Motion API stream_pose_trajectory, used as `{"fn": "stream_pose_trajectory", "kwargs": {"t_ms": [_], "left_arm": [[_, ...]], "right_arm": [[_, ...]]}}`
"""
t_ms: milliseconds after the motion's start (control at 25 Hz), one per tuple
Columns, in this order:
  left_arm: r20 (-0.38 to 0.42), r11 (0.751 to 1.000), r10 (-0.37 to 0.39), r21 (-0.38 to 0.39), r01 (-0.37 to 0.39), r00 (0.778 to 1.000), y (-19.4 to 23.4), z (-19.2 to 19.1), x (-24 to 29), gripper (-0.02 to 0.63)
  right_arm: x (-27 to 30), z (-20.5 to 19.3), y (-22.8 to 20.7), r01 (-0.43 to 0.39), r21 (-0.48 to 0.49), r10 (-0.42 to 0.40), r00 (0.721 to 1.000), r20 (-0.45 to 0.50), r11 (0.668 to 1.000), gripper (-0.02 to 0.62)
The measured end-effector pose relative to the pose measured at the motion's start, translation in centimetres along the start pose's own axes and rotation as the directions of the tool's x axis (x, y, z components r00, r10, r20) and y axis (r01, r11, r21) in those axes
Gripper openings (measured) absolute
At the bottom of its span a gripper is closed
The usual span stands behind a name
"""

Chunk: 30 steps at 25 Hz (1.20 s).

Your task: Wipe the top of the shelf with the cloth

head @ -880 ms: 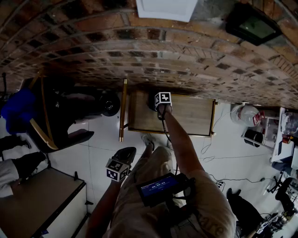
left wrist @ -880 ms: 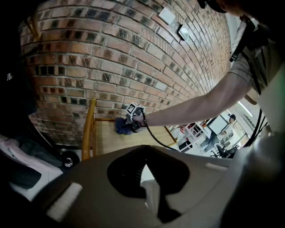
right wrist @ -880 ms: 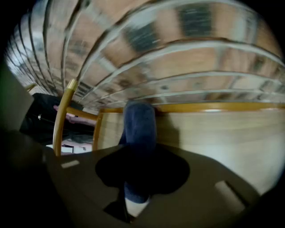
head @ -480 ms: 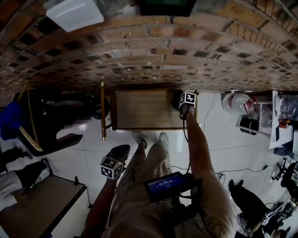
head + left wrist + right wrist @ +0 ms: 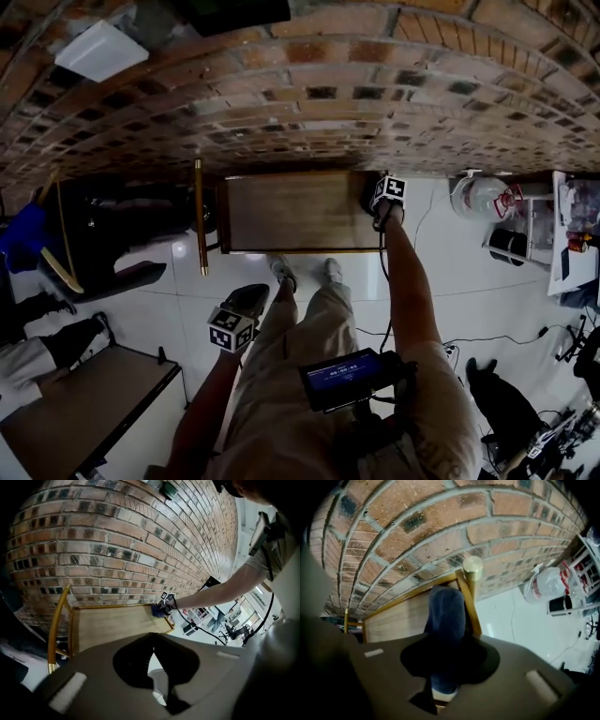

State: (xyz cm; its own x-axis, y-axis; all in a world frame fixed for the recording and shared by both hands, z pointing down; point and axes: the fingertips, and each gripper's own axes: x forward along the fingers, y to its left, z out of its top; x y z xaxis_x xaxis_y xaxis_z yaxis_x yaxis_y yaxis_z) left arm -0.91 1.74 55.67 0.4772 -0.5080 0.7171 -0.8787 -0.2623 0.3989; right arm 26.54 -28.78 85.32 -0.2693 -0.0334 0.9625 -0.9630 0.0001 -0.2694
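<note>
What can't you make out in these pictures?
- Below the shelf top: head view, the top itself covers it.
- Whether the cloth presses on the wood: right gripper view, its own bulk and the right gripper hide the contact.
- Text on the chest screen: head view, too small.

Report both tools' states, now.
Left tool: closed, holding nothing.
Right tool: closed on the blue cloth, at the right end of the shelf.

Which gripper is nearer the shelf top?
Right. The right gripper holds the blue cloth on the shelf top at its right end; the left gripper hangs beside the person's leg, clear of it.
</note>
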Motion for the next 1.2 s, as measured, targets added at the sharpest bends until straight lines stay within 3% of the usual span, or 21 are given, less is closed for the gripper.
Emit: {"fn": "stream_pose_trajectory", "kwargs": {"t_ms": [120,240,400,560,720,960,1200], "left_arm": [[0.004,1.000,-0.007,-0.011,0.007,1.000,-0.1,-0.6,-0.6,0.000],[0.019,0.999,-0.017,-0.029,0.018,1.000,0.4,-1.0,-1.5,0.000],[0.022,0.999,-0.025,-0.040,0.026,0.999,2.7,-2.5,-2.8,0.000],[0.026,0.998,-0.034,-0.049,0.035,0.999,5.9,-3.4,-4.9,0.000],[0.005,0.998,-0.047,-0.046,0.047,0.999,8.6,-5.1,-7.0,0.000],[-0.011,0.997,-0.048,-0.068,0.047,0.999,12.1,-8.2,-9.9,0.000],[-0.009,0.995,-0.034,-0.099,0.033,0.999,14.3,-10.3,-11.6,0.000]], "right_arm": [[-0.9,-0.8,3.2,-0.047,0.012,0.046,0.998,0.036,0.999,0.098],[-1.6,-2.6,11.0,-0.123,-0.127,0.128,0.991,0.036,0.984,0.098],[-0.7,-6.1,23.7,-0.224,-0.295,0.229,0.973,-0.017,0.929,0.098],[1.9,-9.8,35.1,-0.326,-0.355,0.322,0.944,-0.073,0.876,0.098],[4.7,-13.0,43.5,-0.399,-0.383,0.380,0.916,-0.126,0.833,0.098],[9.4,-16.0,50.0,-0.412,-0.406,0.368,0.911,-0.187,0.815,0.098],[12.8,-16.9,50.4,-0.345,-0.418,0.271,0.935,-0.227,0.840,0.097]]}}
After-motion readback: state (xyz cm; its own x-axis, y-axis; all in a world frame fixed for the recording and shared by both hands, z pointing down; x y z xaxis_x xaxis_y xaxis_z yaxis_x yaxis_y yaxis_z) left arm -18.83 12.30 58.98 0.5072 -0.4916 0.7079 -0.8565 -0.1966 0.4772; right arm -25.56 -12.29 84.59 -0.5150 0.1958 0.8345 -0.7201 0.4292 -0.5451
